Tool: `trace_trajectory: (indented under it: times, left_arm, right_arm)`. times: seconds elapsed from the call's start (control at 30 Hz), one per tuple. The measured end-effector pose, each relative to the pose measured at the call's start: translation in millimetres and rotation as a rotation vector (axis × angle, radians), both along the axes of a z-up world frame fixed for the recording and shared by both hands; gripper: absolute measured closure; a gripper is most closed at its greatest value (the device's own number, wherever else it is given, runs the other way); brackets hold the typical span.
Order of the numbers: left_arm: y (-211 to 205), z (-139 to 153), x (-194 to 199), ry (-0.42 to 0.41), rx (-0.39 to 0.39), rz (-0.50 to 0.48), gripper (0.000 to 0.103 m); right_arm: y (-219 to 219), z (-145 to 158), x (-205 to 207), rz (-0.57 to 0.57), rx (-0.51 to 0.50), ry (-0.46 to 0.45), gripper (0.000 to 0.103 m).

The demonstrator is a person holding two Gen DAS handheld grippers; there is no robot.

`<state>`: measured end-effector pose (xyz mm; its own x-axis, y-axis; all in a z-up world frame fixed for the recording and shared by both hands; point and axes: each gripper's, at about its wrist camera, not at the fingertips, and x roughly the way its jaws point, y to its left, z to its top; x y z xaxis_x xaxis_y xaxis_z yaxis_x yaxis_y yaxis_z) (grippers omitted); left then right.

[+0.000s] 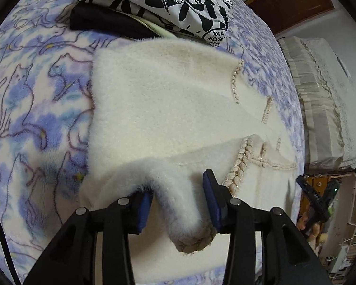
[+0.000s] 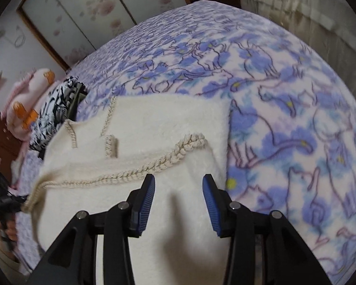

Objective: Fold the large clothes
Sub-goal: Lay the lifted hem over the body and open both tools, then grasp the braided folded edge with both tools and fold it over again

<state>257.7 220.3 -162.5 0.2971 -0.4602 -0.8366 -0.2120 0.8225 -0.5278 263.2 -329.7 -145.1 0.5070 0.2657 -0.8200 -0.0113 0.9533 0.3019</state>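
Observation:
A cream fluffy jacket [image 1: 163, 109] with braided trim lies folded on the cat-print blanket [image 1: 23, 95]. One sleeve arches up over the left finger of my left gripper [image 1: 178, 190], and its braided cuff [image 1: 194, 239] hangs between the blue pads. Those jaws stand apart and do not pinch the sleeve. In the right wrist view the jacket [image 2: 168, 118] fills the lower middle. My right gripper [image 2: 178, 179] hovers over the jacket's near right part, open, with nothing between its pads. The right gripper [image 1: 318, 197] also shows at the bed's right edge in the left wrist view.
A black-and-white printed garment [image 1: 159, 2] sits on a black one [image 1: 102, 21] just beyond the jacket. A pink plush toy [image 2: 28, 102] lies past that stack. Blanket [image 2: 284, 118] stretches to the right. Shelves [image 1: 353, 213] stand beside the bed.

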Motion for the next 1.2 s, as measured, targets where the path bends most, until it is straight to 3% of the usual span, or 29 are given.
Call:
trace_trajectory:
  times: [0.1,0.23,0.3,0.37,0.43,0.47,0.63,0.73,0.83,1.0,1.1,1.2]
  left_arm:
    - [4.0,4.4,2.5,0.008,-0.046,0.002,0.054]
    - [0.4,9.1,4.4,0.027,-0.033,-0.027,0.052]
    - [-3.2,12.4,1.5,0.028,-0.034,-0.055,0.044]
    - [-8.8,17.7,-2.9,0.014,-0.05,-0.103,0.019]
    - [-12.5,25.6,-9.7,-0.006,-0.051,-0.142,0.018]
    - [-13.5,28.5,-11.9,-0.015,-0.033,-0.148,0.018]
    - [-14.9,42.6,-19.7,-0.122,0.236,-0.149,0.018]
    - [-12.9,36.4,-16.3,-0.164,0.399,-0.171,0.018]
    - [-6.6,18.7,-5.5,-0.16,0.505,-0.195,0.018]
    - [-7.4,-7.0,13.9,-0.168,0.54,-0.266,0.02]
    - [-13.1,-12.4,22.1,-0.206,0.541,-0.299,0.021]
    - [-18.0,-11.3,29.6,-0.262,0.596,-0.328,0.021]
  right_arm:
    - [4.6,-2.4,2.0,0.021,-0.037,-0.004,0.061]
    - [11.3,-4.7,2.0,0.041,-0.084,-0.007,0.061]
    - [11.7,-6.4,1.6,0.047,-0.09,-0.004,0.061]
    - [11.2,-6.5,1.2,0.05,-0.079,0.0,0.061]
    - [10.3,-6.5,0.4,0.055,-0.07,0.003,0.061]
    - [10.5,-6.3,-0.2,0.056,-0.071,0.002,0.061]
    - [12.2,-4.4,-1.0,0.052,-0.11,-0.018,0.061]
    - [11.9,-3.8,1.6,0.04,-0.145,-0.029,0.061]
    - [10.0,-8.3,7.4,0.04,-0.157,-0.015,0.061]
    - [5.7,-23.2,21.9,0.064,-0.164,0.044,0.061]
    - [2.1,-26.5,26.6,0.072,-0.147,0.05,0.056]
    - [4.4,-26.2,29.6,0.102,-0.151,0.043,0.054]
